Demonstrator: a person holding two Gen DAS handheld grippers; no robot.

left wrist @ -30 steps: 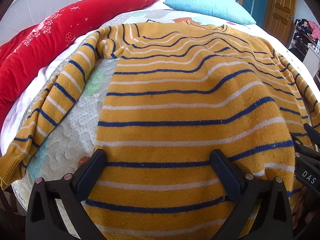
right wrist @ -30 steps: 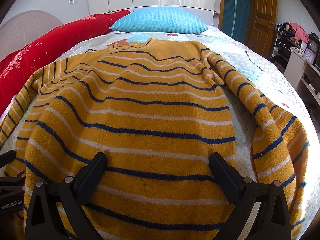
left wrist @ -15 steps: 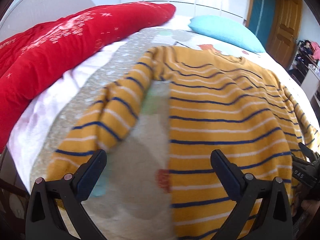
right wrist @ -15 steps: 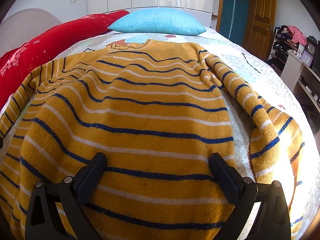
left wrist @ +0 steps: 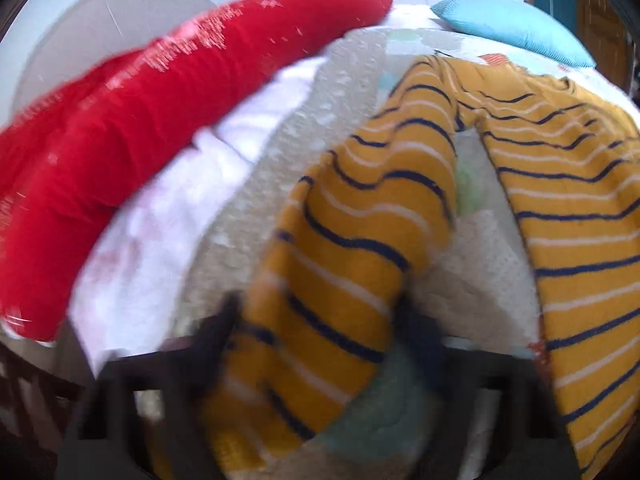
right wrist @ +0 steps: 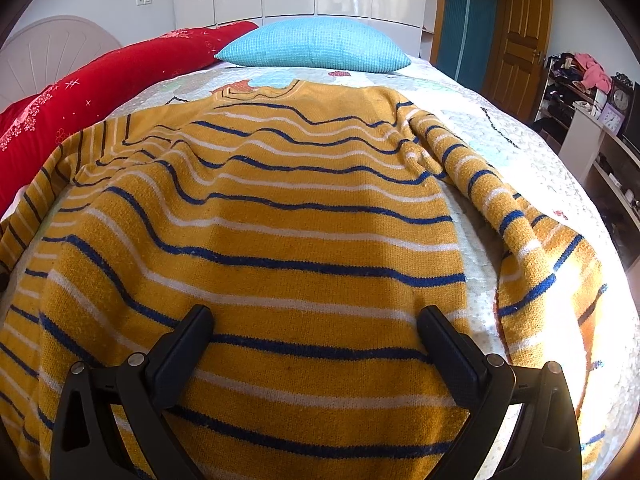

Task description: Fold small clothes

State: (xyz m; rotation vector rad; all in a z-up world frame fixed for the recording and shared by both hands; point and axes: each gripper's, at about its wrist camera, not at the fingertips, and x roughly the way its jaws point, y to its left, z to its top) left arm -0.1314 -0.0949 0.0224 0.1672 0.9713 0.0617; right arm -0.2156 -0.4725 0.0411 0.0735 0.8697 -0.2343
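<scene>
A mustard-yellow sweater (right wrist: pixel 280 240) with blue and white stripes lies spread flat on the bed, neck toward the pillow. My right gripper (right wrist: pixel 316 328) hovers open over the sweater's lower body, with nothing pinched between its fingers. The left wrist view is blurred. There my left gripper (left wrist: pixel 320 320) straddles the sweater's left sleeve (left wrist: pixel 360 220) near the cuff. Its jaws are closing, one dark finger on each side of the sleeve, which still lies flat between them. The right sleeve (right wrist: pixel 520 240) lies bunched along the bed's right side.
A red quilt (left wrist: pixel 140 128) runs along the bed's left side, and a blue pillow (right wrist: pixel 316 44) sits at the far end. The patterned bedspread (right wrist: pixel 520 140) shows around the sweater. A white headboard (right wrist: pixel 48 56), a wooden door (right wrist: pixel 520 36) and a cluttered shelf (right wrist: pixel 616 100) stand beyond.
My left gripper has swung left from the sweater's body to the left sleeve, and its jaws have narrowed around it. The right gripper has stayed in place, open.
</scene>
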